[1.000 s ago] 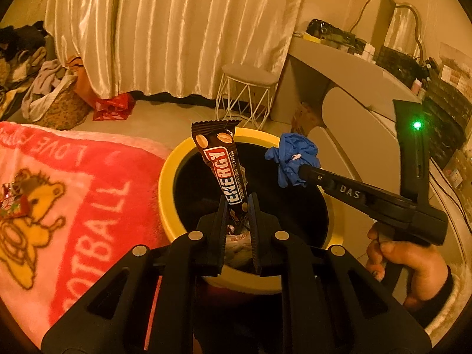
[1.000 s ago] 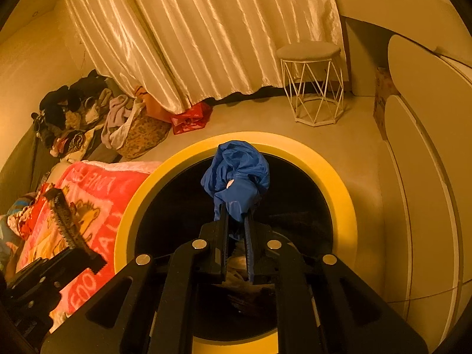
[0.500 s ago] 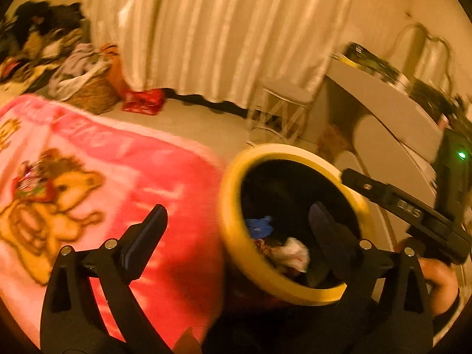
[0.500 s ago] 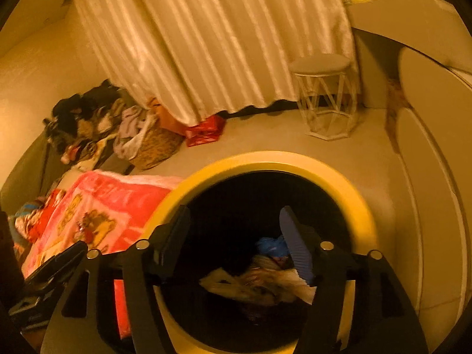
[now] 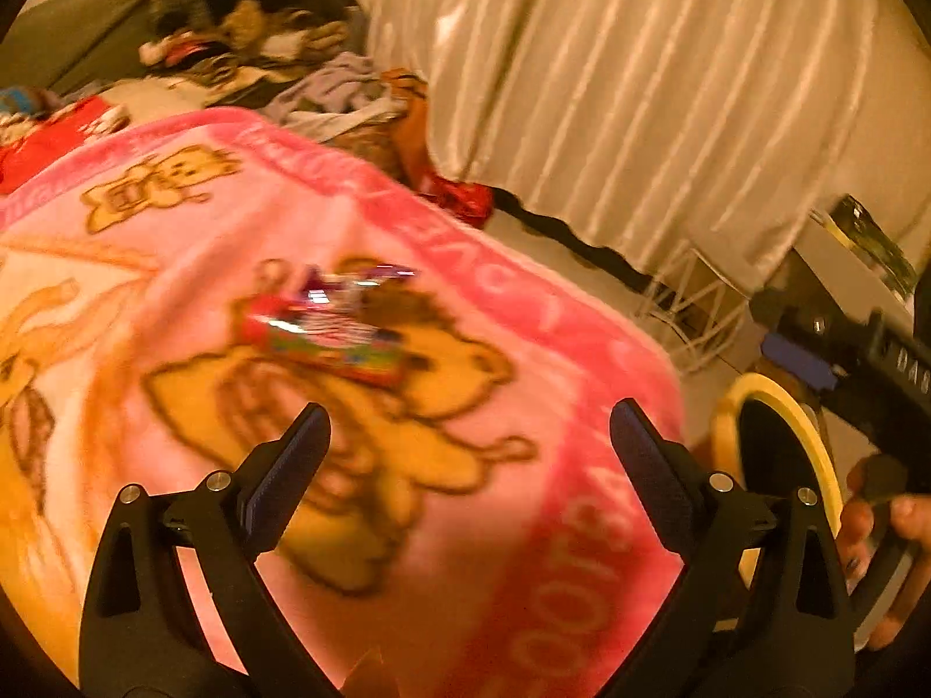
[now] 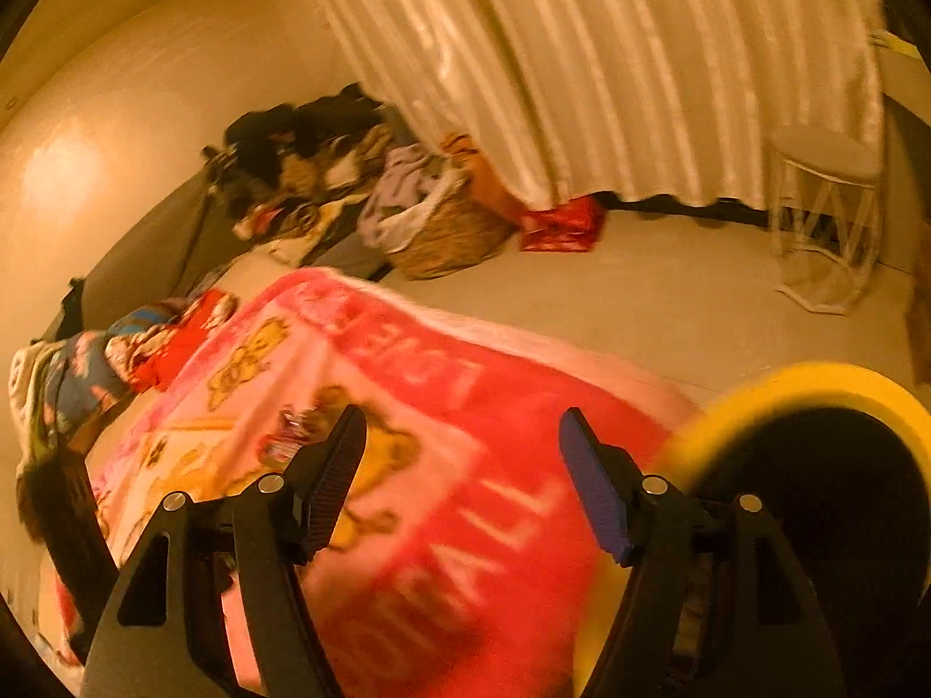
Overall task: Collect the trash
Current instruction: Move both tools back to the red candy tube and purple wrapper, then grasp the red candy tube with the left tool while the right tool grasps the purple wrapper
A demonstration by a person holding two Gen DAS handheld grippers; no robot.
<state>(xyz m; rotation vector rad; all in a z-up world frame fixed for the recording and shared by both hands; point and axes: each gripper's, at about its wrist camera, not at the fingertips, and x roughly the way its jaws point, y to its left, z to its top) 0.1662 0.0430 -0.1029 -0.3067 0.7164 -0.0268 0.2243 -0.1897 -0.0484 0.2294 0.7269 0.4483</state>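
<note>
A crumpled, shiny candy wrapper (image 5: 331,331) lies on the pink teddy-bear blanket (image 5: 174,267), a little beyond my left gripper (image 5: 468,453), which stands wide open with nothing between its fingers. The yellow-rimmed black bin (image 5: 756,401) is at the right edge, beside the blanket. Over it is my right gripper (image 5: 814,360), held by a hand (image 5: 884,529). In the right wrist view, my right gripper (image 6: 462,465) is open and empty above the blanket's red border (image 6: 465,407). There the wrapper (image 6: 291,436) lies just left of the left finger, and the bin (image 6: 814,384) is at the lower right.
Behind the blanket are a pile of clothes (image 6: 291,174) and a woven basket (image 6: 448,232). A red bag (image 6: 558,224) lies on the floor under the cream curtain (image 6: 582,58). A white wire stool (image 6: 826,221) stands at the right, and more bedding (image 6: 116,360) is heaped at the left.
Both grippers opened, letting the energy bar wrapper and the blue glove fall into the bin. Both then swung left from over the bin to over the blanket.
</note>
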